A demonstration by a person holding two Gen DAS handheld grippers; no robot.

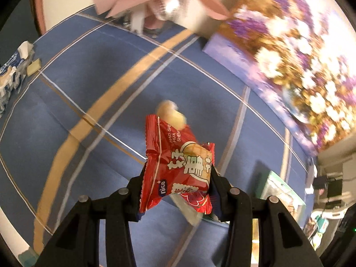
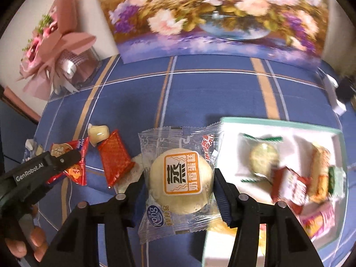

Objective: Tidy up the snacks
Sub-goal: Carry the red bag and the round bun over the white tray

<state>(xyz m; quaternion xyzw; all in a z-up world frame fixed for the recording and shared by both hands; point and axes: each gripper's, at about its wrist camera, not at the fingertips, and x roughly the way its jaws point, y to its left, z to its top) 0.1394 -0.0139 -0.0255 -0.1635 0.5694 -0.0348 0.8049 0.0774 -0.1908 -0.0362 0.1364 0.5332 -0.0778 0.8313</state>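
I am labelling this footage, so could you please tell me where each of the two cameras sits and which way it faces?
Left wrist: rides on the left gripper, looking steeply down at the blue plaid tablecloth; its black fingers clamp a red snack packet.
Right wrist: rides on the right gripper, looking down towards the flower painting; its fingers clamp a wrapped steamed cake beside the white tray; a hand carrying the left gripper shows at the left edge.
Shared: tablecloth, painting, pink bouquet.

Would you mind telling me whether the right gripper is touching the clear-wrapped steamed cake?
Touching. The right wrist view shows the right gripper with both blue finger pads pressed against the sides of the steamed cake, holding it.
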